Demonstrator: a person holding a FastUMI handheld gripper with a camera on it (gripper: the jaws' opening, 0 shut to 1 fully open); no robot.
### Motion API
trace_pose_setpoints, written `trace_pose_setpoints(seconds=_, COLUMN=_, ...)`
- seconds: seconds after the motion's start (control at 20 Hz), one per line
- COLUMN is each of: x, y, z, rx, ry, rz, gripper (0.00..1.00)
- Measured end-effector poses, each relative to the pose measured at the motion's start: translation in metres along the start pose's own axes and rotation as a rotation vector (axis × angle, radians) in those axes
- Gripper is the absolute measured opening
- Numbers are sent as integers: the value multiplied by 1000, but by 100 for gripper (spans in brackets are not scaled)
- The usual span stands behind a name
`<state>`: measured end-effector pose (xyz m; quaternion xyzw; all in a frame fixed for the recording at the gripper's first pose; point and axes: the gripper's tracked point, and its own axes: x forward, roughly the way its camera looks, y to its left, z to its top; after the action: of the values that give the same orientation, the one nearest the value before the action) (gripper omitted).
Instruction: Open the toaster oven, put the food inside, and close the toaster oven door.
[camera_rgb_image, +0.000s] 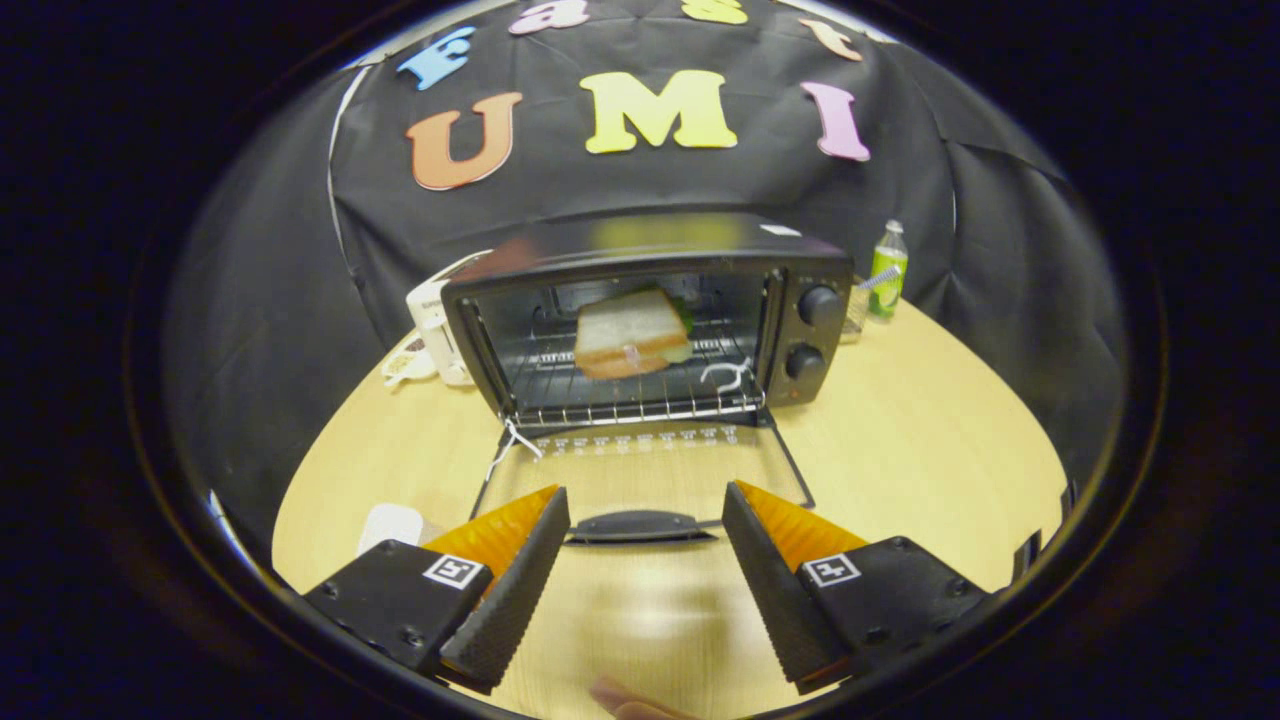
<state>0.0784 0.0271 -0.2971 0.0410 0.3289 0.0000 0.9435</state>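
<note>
A black toaster oven (650, 320) stands on the round wooden table (930, 440) beyond my fingers. Its glass door (645, 470) lies folded down flat toward me, and the dark door handle (640, 525) sits between my fingertips. A sandwich (632, 333) of white bread rests on the wire rack (630, 385) inside the oven. My gripper (645, 520) is open, its fingers wide apart on either side of the handle and holding nothing.
Two black knobs (815, 330) are on the oven's right panel. A white appliance (435, 335) stands left of the oven. A green bottle (887, 270) stands behind it on the right. A small white object (392, 525) lies by my left finger. A fingertip (635, 705) shows below.
</note>
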Motion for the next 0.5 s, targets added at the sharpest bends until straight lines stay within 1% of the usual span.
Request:
trace_pose_setpoints(seconds=0.1, x=2, y=-4, z=-17, rx=10, ry=36, rz=-11, gripper=100)
trace_pose_setpoints(seconds=0.3, x=11, y=0, z=-41, rx=-36, ry=71, rz=-8, gripper=100)
trace_pose_setpoints(seconds=0.35, x=14, y=3, z=-47, rx=-38, ry=81, rz=-3, gripper=100)
trace_pose_setpoints(seconds=0.5, x=22, y=19, z=-61, rx=-45, ry=116, rz=48, gripper=99)
